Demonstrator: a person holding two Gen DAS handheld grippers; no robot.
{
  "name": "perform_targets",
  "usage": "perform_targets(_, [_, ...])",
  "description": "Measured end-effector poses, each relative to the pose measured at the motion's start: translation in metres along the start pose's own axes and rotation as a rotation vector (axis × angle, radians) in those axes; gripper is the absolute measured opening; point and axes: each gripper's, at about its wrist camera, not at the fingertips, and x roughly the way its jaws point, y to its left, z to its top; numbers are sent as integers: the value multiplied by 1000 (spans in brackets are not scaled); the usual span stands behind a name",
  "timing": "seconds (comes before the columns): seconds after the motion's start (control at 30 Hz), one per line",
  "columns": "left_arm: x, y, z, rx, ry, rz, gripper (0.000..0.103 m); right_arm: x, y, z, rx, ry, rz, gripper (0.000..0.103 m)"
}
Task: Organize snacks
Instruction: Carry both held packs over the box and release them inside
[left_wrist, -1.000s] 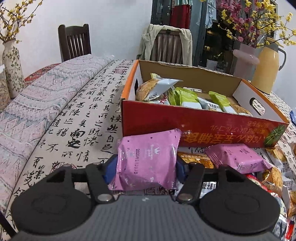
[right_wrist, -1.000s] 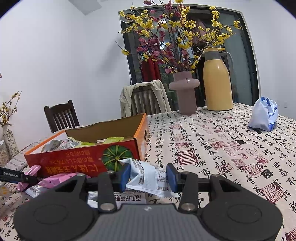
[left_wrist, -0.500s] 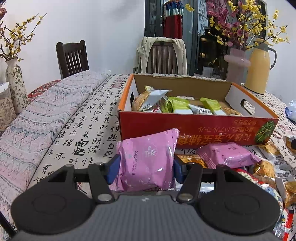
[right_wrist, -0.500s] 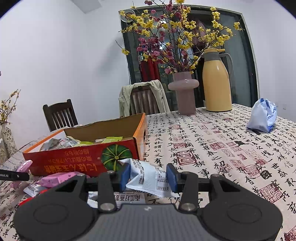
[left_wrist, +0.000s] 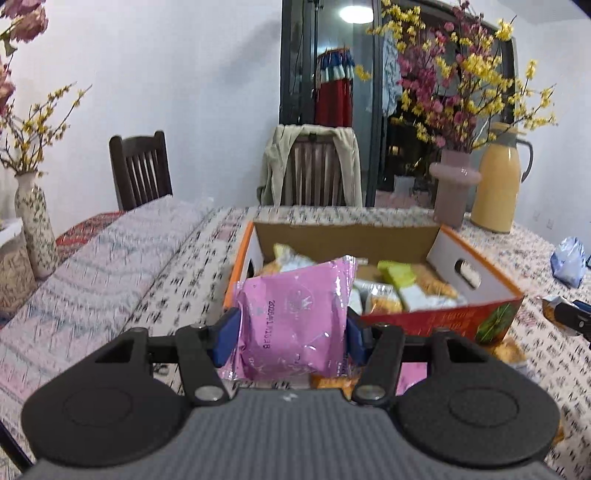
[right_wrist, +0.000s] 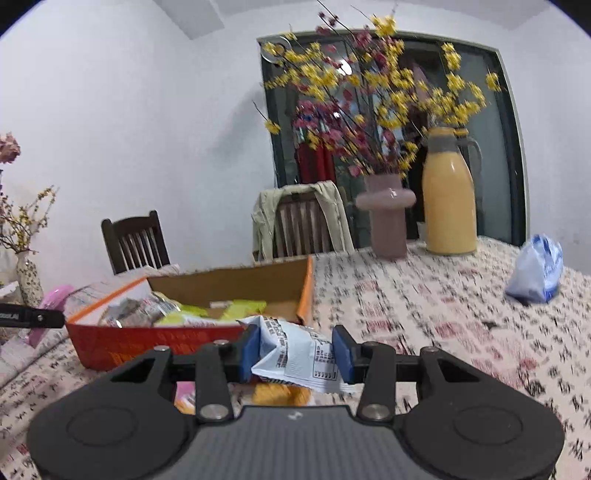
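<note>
A round ceiling light (left_wrist: 356, 13) glares in the dark glass door, lighting the room evenly. The patterned tablecloth (right_wrist: 424, 306) smears with motion blur; fisheye edges bend, corners darken.

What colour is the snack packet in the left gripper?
Pink, seen best in the left wrist view: the pink snack packet.

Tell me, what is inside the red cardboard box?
The red cardboard box holds wrapped snacks: green packets and golden ones. The held pink snack packet covers its left part.
</note>
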Motion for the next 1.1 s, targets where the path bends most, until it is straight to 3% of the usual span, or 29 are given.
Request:
perform_targets(0.57, [22, -23, 42, -28, -78, -26, 58, 32, 37, 51, -72, -90, 70, 42])
perform_targets(1.1, [82, -24, 52, -74, -92, 11, 58, 106, 42, 64, -24, -70, 106, 42])
